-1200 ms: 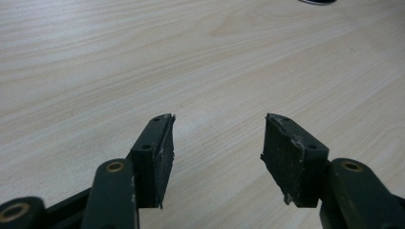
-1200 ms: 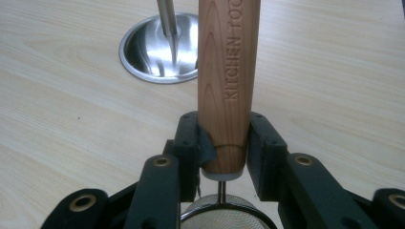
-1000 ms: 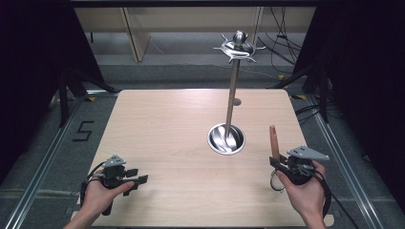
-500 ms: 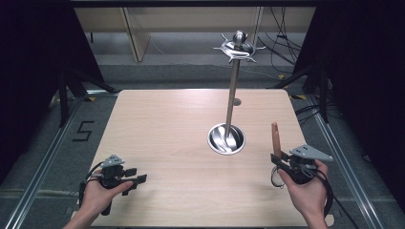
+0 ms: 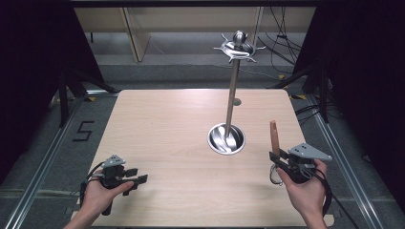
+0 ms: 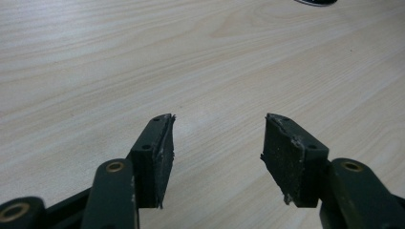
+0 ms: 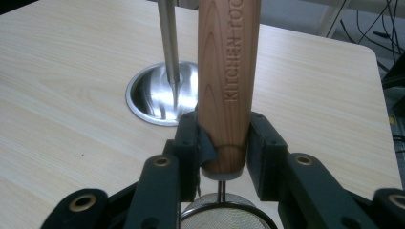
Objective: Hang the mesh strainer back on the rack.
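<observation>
Your right gripper [image 5: 282, 160], jaws clamped on the wooden-handled mesh strainer [image 7: 228, 86], has tilted it upright beside the steel hanging stand [image 5: 228, 138]; left gripper [image 6: 215, 157] jaws wide, empty.

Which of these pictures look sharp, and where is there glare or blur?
High view: evenly lit, a bit soft; the metal stand gleams, surroundings dark. Right gripper view: the wooden handle in the right gripper is sharp, lettering readable; the shiny base mirrors its pole. Left gripper view: the open left gripper crisp, far table softer.

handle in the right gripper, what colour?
Reddish-brown wood handle with engraved lettering; clearest in the right gripper view.
</observation>
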{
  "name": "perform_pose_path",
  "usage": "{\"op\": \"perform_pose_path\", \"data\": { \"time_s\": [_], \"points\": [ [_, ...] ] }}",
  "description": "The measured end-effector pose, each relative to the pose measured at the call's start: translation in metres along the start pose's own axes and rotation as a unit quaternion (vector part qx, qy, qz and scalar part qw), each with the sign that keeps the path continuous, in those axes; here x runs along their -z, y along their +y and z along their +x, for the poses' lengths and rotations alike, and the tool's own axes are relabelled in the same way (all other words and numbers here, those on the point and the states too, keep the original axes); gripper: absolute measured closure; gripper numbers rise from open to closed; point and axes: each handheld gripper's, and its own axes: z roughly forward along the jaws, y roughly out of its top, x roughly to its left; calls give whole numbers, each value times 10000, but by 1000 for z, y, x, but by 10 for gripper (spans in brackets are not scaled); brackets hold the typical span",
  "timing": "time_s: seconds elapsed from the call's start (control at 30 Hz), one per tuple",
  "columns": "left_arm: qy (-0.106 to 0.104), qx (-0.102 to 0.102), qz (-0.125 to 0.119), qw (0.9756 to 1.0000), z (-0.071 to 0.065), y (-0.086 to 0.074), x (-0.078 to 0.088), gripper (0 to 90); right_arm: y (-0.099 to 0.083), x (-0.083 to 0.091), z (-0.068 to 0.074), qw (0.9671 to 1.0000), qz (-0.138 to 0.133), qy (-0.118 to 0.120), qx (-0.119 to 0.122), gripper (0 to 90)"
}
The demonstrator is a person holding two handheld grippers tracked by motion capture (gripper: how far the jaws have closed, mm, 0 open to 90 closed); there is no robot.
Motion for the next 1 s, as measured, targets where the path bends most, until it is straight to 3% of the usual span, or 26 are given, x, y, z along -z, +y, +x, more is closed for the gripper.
{"op": "perform_pose_path", "data": {
  "time_s": [0.03,0.17,0.23,0.3,0.37,0.43,0.47,0.57,0.6,0.63,0.7,0.73,0.77,0.8,0.87,0.9,0.97,1.0],
  "points": [
    [-17,42,-44,10000,-1,0,-1,434,2,1,3,9998,-7,-35,-170,692],
    [-3,-40,-13,10000,-1,-1,1,434,5,3,4,9998,-68,-51,-187,692],
    [-2,-34,-8,10000,-1,-1,2,434,8,2,1,9997,-255,25,-23,692],
    [5,-18,4,10000,0,-1,2,433,11,4,5,9995,-256,-33,-154,692],
    [20,-1,-11,10000,0,-1,1,433,12,4,4,9996,-290,-36,-64,693],
    [10,-9,-12,10000,0,-1,1,433,14,6,6,9996,-203,-36,-183,692],
    [0,35,-46,10000,-1,-1,1,433,16,4,3,9995,-324,26,7,693],
    [0,-47,27,10000,0,-1,2,433,17,5,4,9995,-330,-13,-11,692],
    [3,-44,21,10000,0,-1,3,433,18,7,7,9995,-261,-38,-167,693],
    [2,-31,13,10000,0,-1,3,433,20,5,5,9994,-357,-12,-18,692],
    [-4,-24,21,10000,0,-1,3,433,20,5,6,9992,-383,4,-94,693],
    [3,-24,24,10000,0,-1,3,433,22,5,5,9993,-384,-5,25,693],
    [3,-24,23,10000,0,-1,3,433,22,6,7,9993,-352,-25,-109,692],
    [-6,-35,26,10000,0,-1,3,433,24,5,6,9992,-395,4,-21,692],
    [3,-45,19,10000,0,-2,3,432,26,5,8,9992,-375,-2,-122,693],
    [-1,-51,32,10000,0,-2,2,433,26,4,5,9992,-396,31,78,693],
    [13,-39,8,10000,0,-2,2,432,30,4,5,9989,-443,-75,130,693],
    [7,-39,24,10000,0,-1,2,432,31,5,8,9990,-440,-2,-98,693]
  ]
}}
